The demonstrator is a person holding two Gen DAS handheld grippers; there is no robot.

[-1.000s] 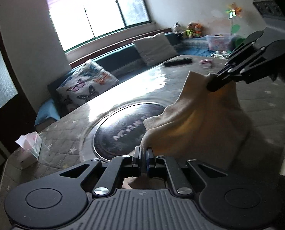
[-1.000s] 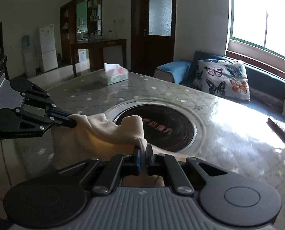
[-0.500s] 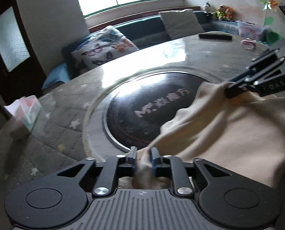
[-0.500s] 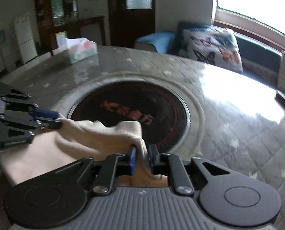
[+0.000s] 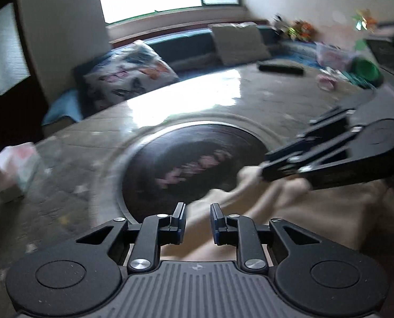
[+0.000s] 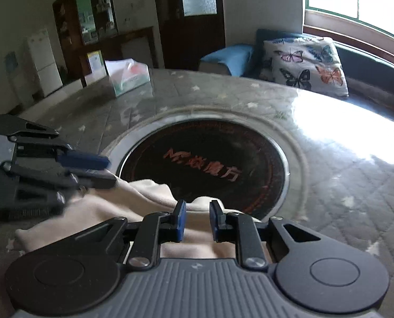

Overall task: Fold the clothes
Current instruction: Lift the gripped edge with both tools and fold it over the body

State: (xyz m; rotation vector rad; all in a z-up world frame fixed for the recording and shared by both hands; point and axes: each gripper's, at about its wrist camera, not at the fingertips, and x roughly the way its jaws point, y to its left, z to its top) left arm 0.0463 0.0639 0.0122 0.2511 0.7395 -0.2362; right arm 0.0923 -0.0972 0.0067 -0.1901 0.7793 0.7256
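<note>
Now the cream cloth [image 6: 96,212] is lying bunched on the table [image 6: 329,185], with its far edge hanging over the rim of the dark round plate [image 6: 223,164] set in the middle. A fold of it is poking up between the blue pads of the right tongs [image 6: 197,218], but the pads are not pressing it, and the jaws are opening. The left tongs [image 5: 197,218] are closing a little, and cloth is sitting in their gap too, yet they are not pinching it either. So both tongs are letting the cloth go.

One thing could be going wrong. The cloth is looking lumpy, not flat, so the fold may be ending up crooked. If a pad is catching a bit of cloth while pulling away, it could be dragging the fold open. The shiny table may also be letting the cloth slide.

Farther off, a tissue box [image 6: 129,75] is sitting near the table's edge, and a butterfly pillow [image 6: 305,65] is resting on the bench by the window.
</note>
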